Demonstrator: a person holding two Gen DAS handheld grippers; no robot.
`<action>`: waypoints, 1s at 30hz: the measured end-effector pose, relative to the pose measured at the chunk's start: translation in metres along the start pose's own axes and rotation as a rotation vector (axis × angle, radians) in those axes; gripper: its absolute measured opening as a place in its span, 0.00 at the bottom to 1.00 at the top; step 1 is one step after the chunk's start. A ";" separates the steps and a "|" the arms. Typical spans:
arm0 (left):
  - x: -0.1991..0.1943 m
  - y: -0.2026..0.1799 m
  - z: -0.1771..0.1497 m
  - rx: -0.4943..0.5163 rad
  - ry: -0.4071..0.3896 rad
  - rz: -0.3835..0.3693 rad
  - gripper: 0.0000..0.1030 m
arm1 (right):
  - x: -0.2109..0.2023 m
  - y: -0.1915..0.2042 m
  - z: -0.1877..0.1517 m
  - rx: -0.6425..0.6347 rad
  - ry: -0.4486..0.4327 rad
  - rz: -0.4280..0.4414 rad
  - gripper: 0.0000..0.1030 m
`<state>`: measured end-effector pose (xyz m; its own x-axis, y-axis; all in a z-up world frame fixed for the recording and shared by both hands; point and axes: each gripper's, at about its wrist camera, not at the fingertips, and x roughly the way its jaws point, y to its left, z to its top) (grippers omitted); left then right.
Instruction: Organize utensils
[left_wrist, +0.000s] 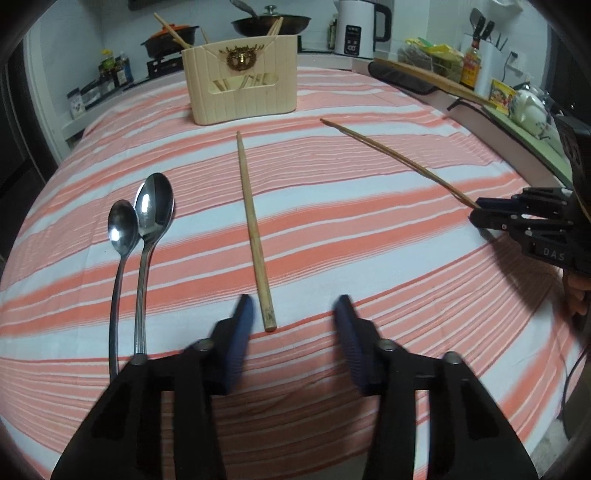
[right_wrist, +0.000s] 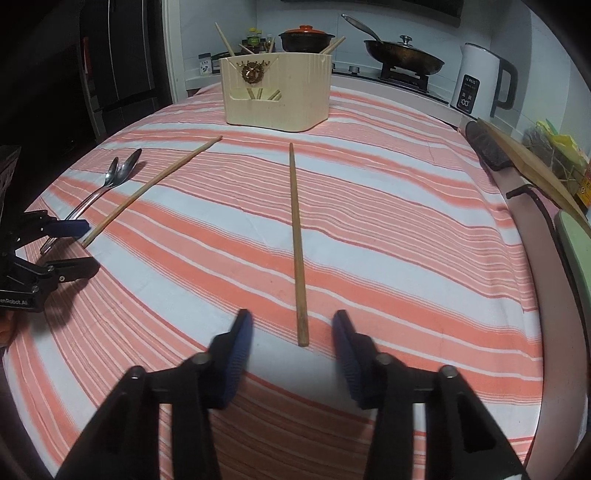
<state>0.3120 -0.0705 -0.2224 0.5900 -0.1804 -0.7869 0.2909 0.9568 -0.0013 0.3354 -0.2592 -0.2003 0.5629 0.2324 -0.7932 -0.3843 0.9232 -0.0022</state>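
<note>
On the striped cloth lie two wooden chopsticks and two steel spoons. One chopstick (left_wrist: 253, 229) points away from me; its thick near end lies between the fingers of my left gripper (left_wrist: 294, 301), which is open with pads clear of the wood. The small spoon (left_wrist: 122, 229) and the large spoon (left_wrist: 153, 206) lie side by side to its left. The other chopstick (right_wrist: 297, 240) has its near end between the fingers of my right gripper (right_wrist: 291, 315), also open and not touching. A cream utensil holder (left_wrist: 240, 92) with several chopsticks stands at the far side.
Behind the table runs a counter with a white kettle (left_wrist: 360, 29), a lidded wok (right_wrist: 404, 55), a clay pot (right_wrist: 306, 38) and bottles (left_wrist: 114, 68). A wooden spatula (left_wrist: 436, 79), a black-handled tool and a teapot (left_wrist: 528, 110) sit along the right edge.
</note>
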 end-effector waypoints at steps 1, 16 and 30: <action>-0.001 0.000 0.000 -0.005 -0.007 -0.013 0.09 | -0.001 0.001 0.000 -0.006 -0.001 -0.008 0.14; -0.125 0.040 0.058 -0.084 -0.326 -0.055 0.04 | -0.130 0.022 0.067 -0.006 -0.326 -0.052 0.06; -0.180 0.064 0.094 -0.109 -0.419 -0.125 0.04 | -0.175 0.039 0.108 0.026 -0.379 0.053 0.06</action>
<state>0.2953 0.0015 -0.0231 0.8159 -0.3513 -0.4592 0.3115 0.9362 -0.1627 0.3013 -0.2308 0.0042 0.7753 0.3723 -0.5102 -0.4040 0.9132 0.0524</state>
